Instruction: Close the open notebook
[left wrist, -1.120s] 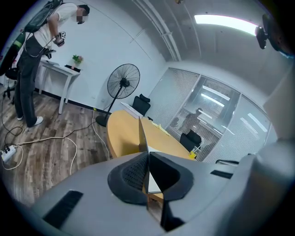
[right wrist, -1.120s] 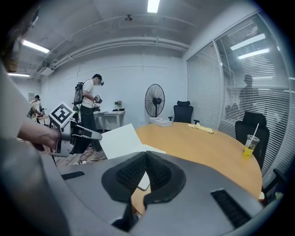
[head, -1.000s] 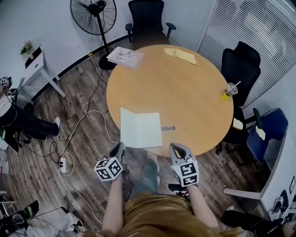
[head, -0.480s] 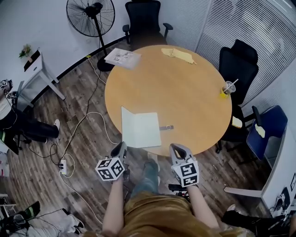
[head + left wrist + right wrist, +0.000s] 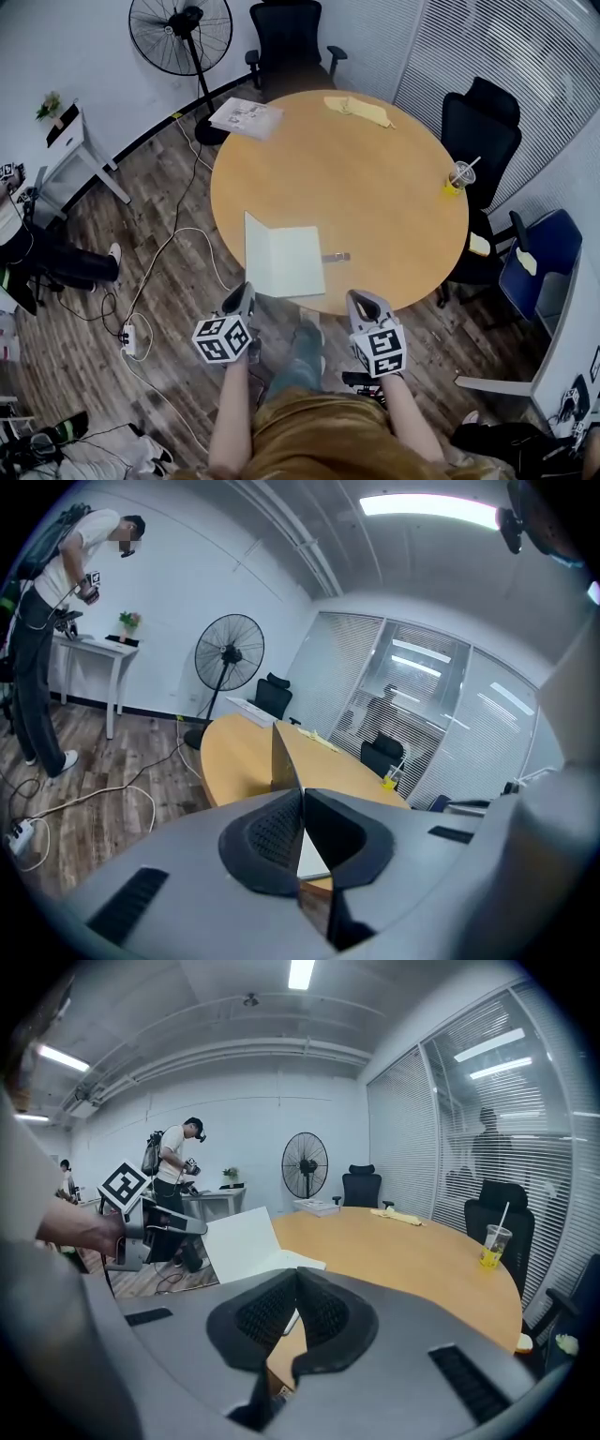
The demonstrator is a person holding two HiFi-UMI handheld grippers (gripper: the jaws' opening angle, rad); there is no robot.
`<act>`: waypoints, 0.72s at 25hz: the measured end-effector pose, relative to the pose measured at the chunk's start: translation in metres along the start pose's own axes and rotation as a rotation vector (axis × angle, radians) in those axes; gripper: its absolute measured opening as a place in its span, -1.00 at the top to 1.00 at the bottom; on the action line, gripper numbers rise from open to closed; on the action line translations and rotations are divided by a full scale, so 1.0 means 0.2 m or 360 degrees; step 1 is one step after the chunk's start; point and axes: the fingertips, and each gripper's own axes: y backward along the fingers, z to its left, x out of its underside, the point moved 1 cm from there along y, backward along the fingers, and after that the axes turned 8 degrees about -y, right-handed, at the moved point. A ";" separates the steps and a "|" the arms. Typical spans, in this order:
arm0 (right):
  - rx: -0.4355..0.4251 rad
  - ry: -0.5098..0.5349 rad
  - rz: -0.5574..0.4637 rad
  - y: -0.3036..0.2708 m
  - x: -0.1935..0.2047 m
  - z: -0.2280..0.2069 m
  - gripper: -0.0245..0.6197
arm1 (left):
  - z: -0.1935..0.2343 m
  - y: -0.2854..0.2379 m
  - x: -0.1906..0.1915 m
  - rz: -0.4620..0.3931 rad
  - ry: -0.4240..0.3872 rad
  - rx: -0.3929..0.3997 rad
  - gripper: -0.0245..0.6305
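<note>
while you look down in the head view, the notebook [image 5: 286, 261] lies at the near edge of the table [image 5: 375, 178], left leaf tilted up. left gripper view: your left tongs [image 5: 302, 803] are pressed together, empty. right gripper view: your right tongs [image 5: 296, 1279] likewise, empty.

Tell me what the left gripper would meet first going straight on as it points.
The open white paper notebook: its lifted left leaf apparently sits already pinched between the shut jaws.
</note>
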 end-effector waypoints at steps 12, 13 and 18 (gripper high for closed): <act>0.0000 0.0008 0.0007 -0.03 -0.01 -0.01 0.89 | -0.11 -0.05 -0.02 0.0067 -0.0280 0.0048 0.81; 0.0000 0.0008 0.0008 -0.04 -0.01 -0.01 0.89 | -0.12 -0.06 -0.02 0.0072 -0.0299 0.0057 0.81; -0.0007 0.0002 0.0015 -0.04 0.00 -0.01 0.89 | -0.15 -0.07 0.01 0.0102 -0.0342 0.0088 0.80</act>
